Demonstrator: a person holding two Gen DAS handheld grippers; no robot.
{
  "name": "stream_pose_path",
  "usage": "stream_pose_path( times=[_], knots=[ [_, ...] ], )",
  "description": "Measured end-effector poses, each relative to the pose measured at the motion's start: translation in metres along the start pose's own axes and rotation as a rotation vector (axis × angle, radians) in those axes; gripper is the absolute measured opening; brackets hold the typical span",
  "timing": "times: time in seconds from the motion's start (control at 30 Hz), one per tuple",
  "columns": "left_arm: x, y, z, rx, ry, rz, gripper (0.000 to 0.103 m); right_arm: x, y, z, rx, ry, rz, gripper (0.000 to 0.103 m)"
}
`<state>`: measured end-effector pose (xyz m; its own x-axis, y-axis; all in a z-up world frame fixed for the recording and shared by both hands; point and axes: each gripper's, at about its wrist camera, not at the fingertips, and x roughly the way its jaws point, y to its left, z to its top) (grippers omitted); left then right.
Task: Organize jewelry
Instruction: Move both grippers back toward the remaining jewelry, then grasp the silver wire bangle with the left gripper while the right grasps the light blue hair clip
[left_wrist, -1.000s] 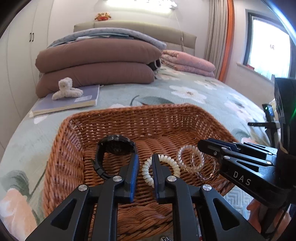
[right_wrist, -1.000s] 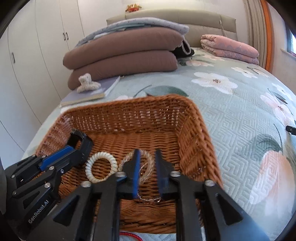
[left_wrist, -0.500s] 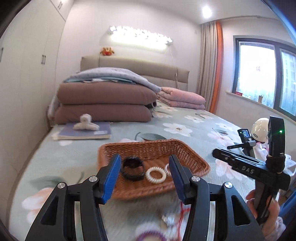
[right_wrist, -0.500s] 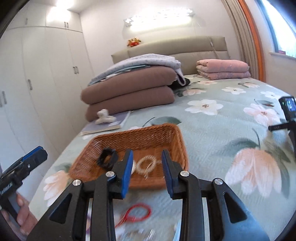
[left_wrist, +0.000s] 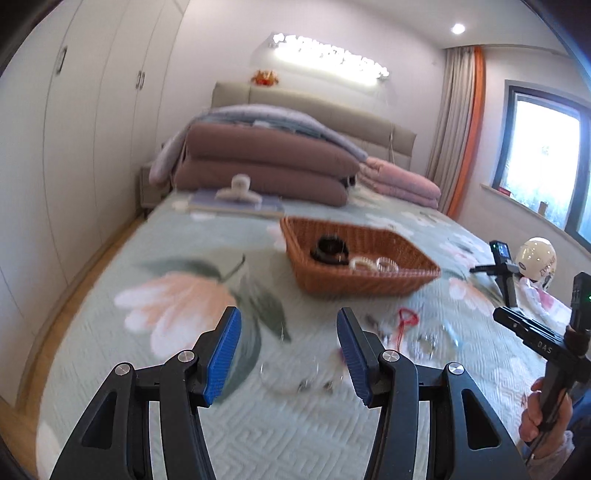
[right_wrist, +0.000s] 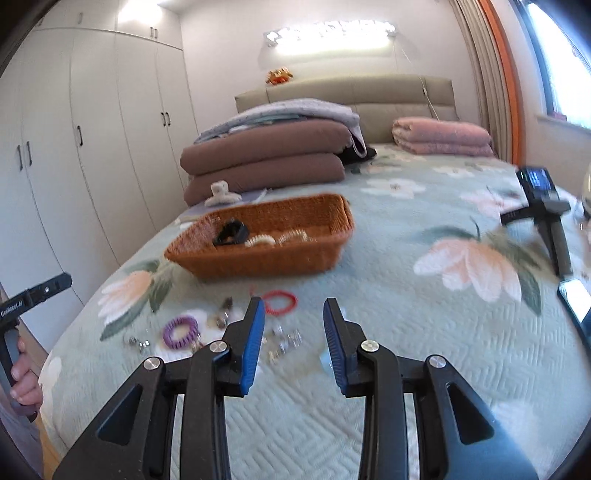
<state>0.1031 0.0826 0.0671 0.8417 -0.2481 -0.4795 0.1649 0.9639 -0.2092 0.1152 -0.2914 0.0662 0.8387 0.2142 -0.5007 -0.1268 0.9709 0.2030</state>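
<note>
A wicker basket (left_wrist: 351, 286) (right_wrist: 266, 264) sits mid-bed. In it lie a black watch (left_wrist: 330, 251) (right_wrist: 231, 232), a white coil bracelet (left_wrist: 362, 263) (right_wrist: 260, 240) and a clear bracelet (left_wrist: 387, 264) (right_wrist: 295, 235). Loose pieces are scattered on the quilt in front of it: a red ring (right_wrist: 280, 302) (left_wrist: 406, 319), a purple coil band (right_wrist: 181, 332), small silver items (right_wrist: 284, 341) and a blurred clear bangle (left_wrist: 288, 373). My left gripper (left_wrist: 287, 314) hangs open above the bangle with nothing in it. My right gripper (right_wrist: 293, 301) is open over the silver items, also holding nothing.
Brown cushions (right_wrist: 266, 162) and a folded pink blanket (right_wrist: 443, 136) lie at the headboard, with a book and a cream hair claw (left_wrist: 238, 190) in front of them. A camera on a stand (right_wrist: 546, 210) and a helmet (left_wrist: 535, 258) are on the right. Wardrobes line the left wall beyond the bed edge.
Both grippers have drawn back from inside the basket to the near part of the bed. Both have opened. The white coil and the clear bracelet stay in the basket.
</note>
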Motion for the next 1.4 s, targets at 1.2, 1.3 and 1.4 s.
stream_pose_path(
  times=[1.2, 1.3, 1.4],
  knots=[
    [0.093, -0.013, -0.051, 0.235, 0.347, -0.062, 0.033, 0.096, -0.044, -0.005, 0.124, 0.304, -0.055, 0.036],
    [0.095, -0.015, -0.051, 0.236, 0.349, -0.057, 0.032, 0.102, -0.043, -0.003, 0.128, 0.306, -0.056, 0.036],
    [0.096, -0.018, -0.05, 0.238, 0.354, -0.035, 0.033, 0.099, -0.044, -0.004, 0.138, 0.29, -0.043, 0.036]
  ],
)
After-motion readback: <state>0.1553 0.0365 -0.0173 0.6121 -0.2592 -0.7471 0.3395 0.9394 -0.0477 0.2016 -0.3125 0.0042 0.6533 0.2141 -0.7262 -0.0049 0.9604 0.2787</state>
